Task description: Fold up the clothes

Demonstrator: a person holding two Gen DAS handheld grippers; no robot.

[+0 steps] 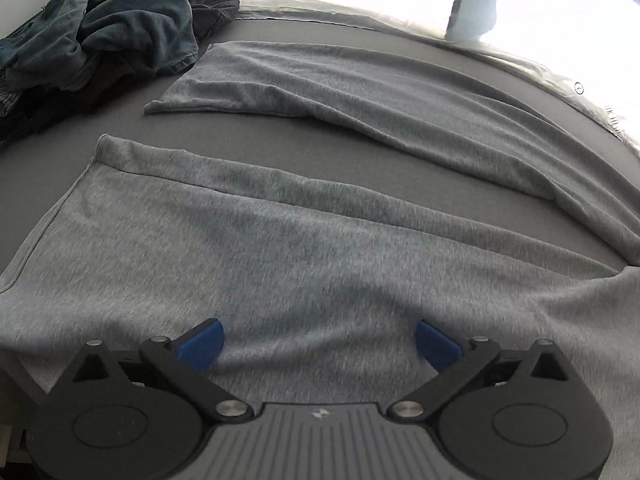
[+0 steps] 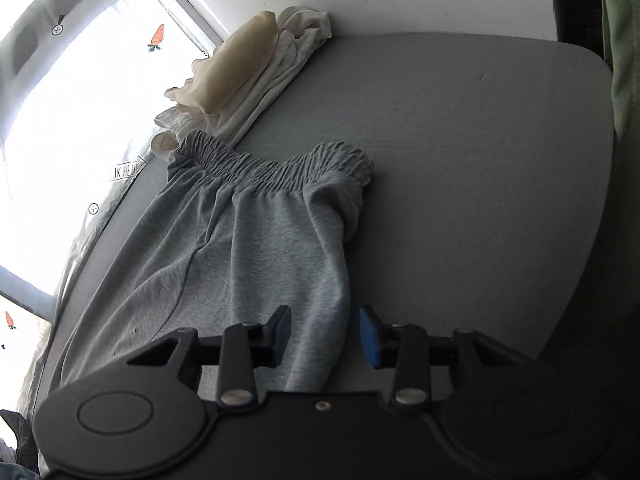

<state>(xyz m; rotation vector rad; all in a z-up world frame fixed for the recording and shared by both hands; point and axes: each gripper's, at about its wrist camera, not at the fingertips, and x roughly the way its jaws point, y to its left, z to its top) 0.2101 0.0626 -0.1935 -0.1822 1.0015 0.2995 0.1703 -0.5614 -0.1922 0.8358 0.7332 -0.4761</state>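
Grey padding covers the table [image 2: 480,128] we work on, with a bright window behind it. Our left gripper [image 1: 319,340] stands spread wide, nothing between its blue pads [image 1: 202,342], hovering low over the near leg of the grey sweatpants [image 1: 280,248]. Our right gripper [image 2: 325,338] is about half open, its pads straddling the trousers' side edge below the waistband [image 2: 272,168]; we cannot see them pressing the cloth, so we judge nothing is held yet. The pants lie flat, legs apart in a V, the far leg running toward the window. To do this step well, we should probably pinch the near edge cleanly at both ends, taking both layers, then carry that leg over onto the far one without dragging wrinkles. Beyond, a dark heap of clothes [image 1: 100,28] waits at the left corner, and cream garments [image 2: 248,72] sit folded past the waistband.
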